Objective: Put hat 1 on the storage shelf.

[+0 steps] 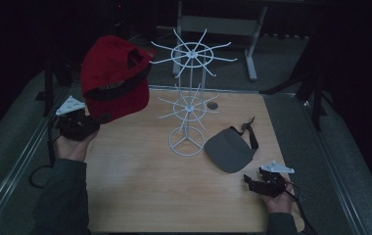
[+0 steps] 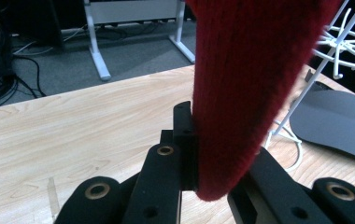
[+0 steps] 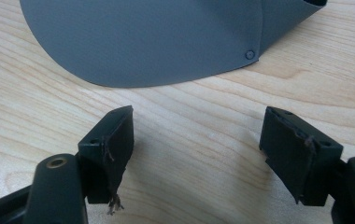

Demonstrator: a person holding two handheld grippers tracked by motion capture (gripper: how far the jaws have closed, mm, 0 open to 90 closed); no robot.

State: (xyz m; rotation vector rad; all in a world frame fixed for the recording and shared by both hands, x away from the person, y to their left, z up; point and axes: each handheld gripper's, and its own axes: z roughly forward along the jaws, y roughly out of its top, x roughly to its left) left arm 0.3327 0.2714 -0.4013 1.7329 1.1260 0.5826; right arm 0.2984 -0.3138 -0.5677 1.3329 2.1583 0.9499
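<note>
Two grippers over a pale wooden table (image 1: 140,186) in a dark room: left (image 2: 199,154) jaws clamp a red cap (image 1: 115,76), right (image 3: 196,135) jaws gape.

Both forearms are covered by dark grey-green sleeves (image 1: 64,196). Each black gripper, the left gripper (image 1: 101,119) and the right gripper (image 1: 247,180), is topped by a pale grey three-cornered plate and trailed by a black cable. Brass-coloured rivets are set in the jaw arms, and frayed threads are seen on the right gripper's pads (image 3: 115,154).
</note>
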